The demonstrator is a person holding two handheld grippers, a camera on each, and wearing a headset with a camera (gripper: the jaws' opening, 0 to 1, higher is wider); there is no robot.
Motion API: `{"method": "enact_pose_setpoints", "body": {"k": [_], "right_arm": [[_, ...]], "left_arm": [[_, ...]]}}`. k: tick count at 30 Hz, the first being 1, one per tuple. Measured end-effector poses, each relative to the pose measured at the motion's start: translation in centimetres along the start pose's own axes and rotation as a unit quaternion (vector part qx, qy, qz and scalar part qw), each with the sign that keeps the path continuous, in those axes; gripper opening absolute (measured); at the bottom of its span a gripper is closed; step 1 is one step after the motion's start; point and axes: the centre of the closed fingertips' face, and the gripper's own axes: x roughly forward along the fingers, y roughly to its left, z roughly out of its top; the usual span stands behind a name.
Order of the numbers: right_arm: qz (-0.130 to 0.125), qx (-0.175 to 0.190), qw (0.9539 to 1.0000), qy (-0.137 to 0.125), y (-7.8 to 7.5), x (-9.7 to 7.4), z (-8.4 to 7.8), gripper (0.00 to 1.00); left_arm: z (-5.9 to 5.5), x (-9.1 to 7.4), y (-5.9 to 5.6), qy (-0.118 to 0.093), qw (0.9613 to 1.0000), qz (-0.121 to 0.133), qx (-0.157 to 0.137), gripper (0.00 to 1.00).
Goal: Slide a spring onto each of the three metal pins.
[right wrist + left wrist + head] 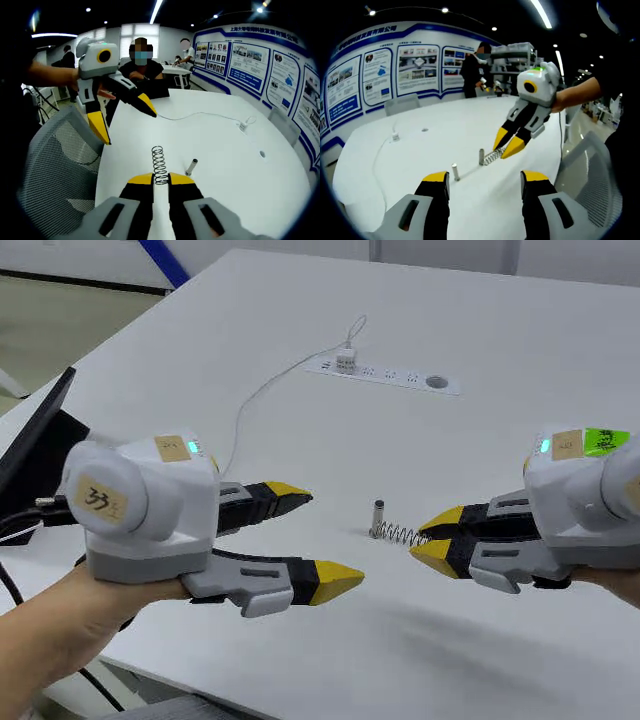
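Left hand-held gripper (335, 538): white rounded housing, grey underbody, black jaws ending in yellow wedge tips. Round end cap carries a tan end label (100, 502), handwritten "33". Tan top label (172, 448) sits beside a small green light (195, 448). Right hand-held gripper (420, 538): same white, grey, black and yellow build. On top are a tan tag (566, 444), a bright green sticker (605, 440) and a teal light (545, 446). Grey jaw shells have oblong slots.

Tan sticker (101, 502) on left gripper (336, 539) reads "33"; wall posters (380, 75) unreadable.
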Motion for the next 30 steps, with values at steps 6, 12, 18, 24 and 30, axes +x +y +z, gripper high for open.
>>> {"method": "enact_pose_setpoints", "body": {"k": [6,12,18,24,30], "right_arm": [[0.009,-0.034,0.9994,0.001,1.2,-1.3,0.6,0.11],[0.022,-0.066,0.9976,0.003,2.6,-1.9,1.0,0.11],[0.032,-0.078,0.9964,0.007,3.4,-1.9,0.7,0.11],[0.045,-0.083,0.9955,0.009,4.1,-1.9,0.5,0.11],[0.052,-0.092,0.9944,0.012,4.5,-1.9,0.6,0.11]], "left_arm": [[0.2,1.5,-1.7,0.017,0.9988,-0.036,0.028,0.54],[0.5,2.0,-2.6,0.022,0.9968,-0.062,0.047,0.48],[0.2,1.9,-3.7,0.026,0.9949,-0.082,0.053,0.32],[-0.2,1.7,-4.3,0.033,0.9931,-0.096,0.059,0.25],[0.1,1.8,-5.1,0.03,0.9914,-0.112,0.061,0.16]]}}
